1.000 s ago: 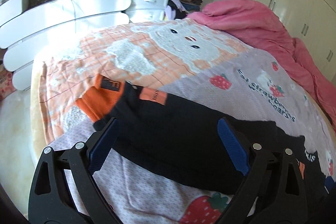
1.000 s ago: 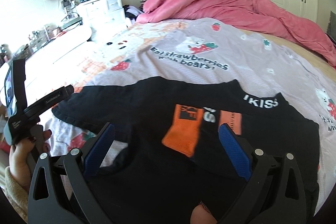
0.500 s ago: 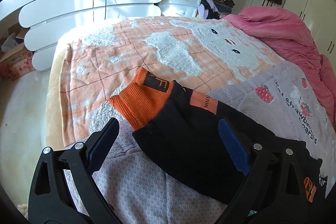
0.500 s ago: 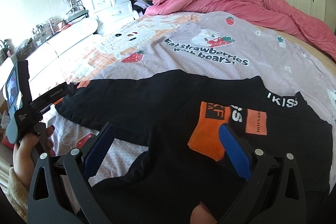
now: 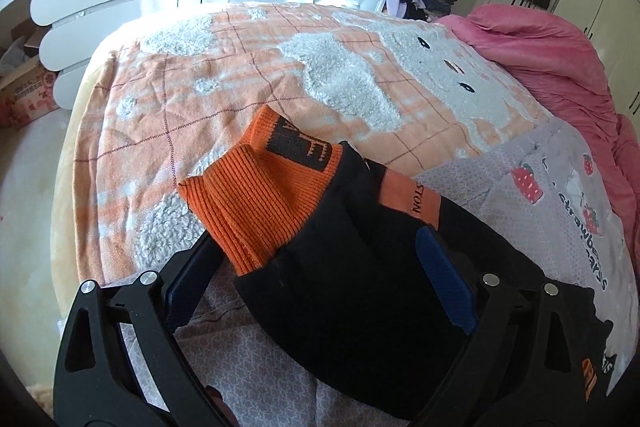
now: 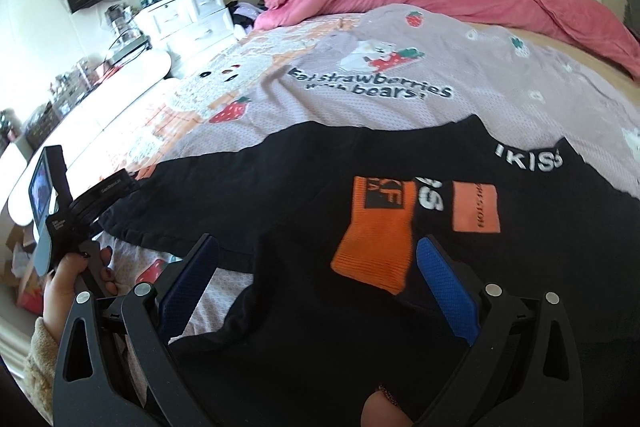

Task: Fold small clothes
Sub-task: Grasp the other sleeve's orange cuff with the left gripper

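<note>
Bed (image 6: 400,107) carries the black top (image 6: 280,187) flat. Your left gripper (image 5: 320,267), wide open, straddles the orange cuff (image 5: 260,199), probably to fold that sleeve; your right gripper (image 6: 320,275) is open too, holding nothing.

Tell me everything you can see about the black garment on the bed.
The black garment is a small knit top with orange ribbed cuffs, orange patches and white lettering at the neck. It lies spread on the printed bedsheet, one sleeve folded onto the chest, the other stretched out between the open left claw.
</note>
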`<act>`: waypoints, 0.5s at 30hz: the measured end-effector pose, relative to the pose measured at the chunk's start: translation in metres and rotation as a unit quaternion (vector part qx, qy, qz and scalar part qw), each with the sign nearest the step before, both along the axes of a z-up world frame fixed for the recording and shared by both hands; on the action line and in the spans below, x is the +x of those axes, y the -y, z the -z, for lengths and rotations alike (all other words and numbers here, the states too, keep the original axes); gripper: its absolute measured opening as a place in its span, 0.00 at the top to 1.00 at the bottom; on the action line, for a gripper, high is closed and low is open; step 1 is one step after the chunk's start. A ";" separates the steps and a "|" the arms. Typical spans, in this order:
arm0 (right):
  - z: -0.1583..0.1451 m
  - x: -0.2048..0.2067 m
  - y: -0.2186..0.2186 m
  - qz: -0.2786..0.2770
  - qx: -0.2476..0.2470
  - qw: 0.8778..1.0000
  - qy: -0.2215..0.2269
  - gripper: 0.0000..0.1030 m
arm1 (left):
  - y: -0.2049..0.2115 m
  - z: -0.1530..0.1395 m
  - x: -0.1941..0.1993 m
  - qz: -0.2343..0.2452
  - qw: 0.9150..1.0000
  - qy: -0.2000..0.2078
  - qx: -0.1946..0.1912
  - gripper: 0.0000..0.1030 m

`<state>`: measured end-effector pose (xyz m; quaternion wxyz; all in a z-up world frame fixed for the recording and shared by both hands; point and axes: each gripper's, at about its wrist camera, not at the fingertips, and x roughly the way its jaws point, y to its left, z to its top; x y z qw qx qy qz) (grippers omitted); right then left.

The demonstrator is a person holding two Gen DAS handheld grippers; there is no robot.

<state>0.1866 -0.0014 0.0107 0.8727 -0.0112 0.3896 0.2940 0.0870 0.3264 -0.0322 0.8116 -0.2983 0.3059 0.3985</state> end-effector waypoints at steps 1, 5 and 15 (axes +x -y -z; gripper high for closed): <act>0.001 0.001 0.004 0.005 0.004 1.000 -0.006 0.04 | 0.000 -0.002 -0.002 0.001 1.000 0.008 0.001 0.23; 0.006 0.001 0.019 0.018 0.017 0.999 -0.027 0.04 | -0.001 -0.007 -0.007 0.003 0.999 0.039 -0.003 0.59; 0.011 -0.009 0.057 0.049 0.029 0.997 -0.045 0.04 | 0.012 -0.033 -0.020 0.048 0.992 0.118 0.006 0.88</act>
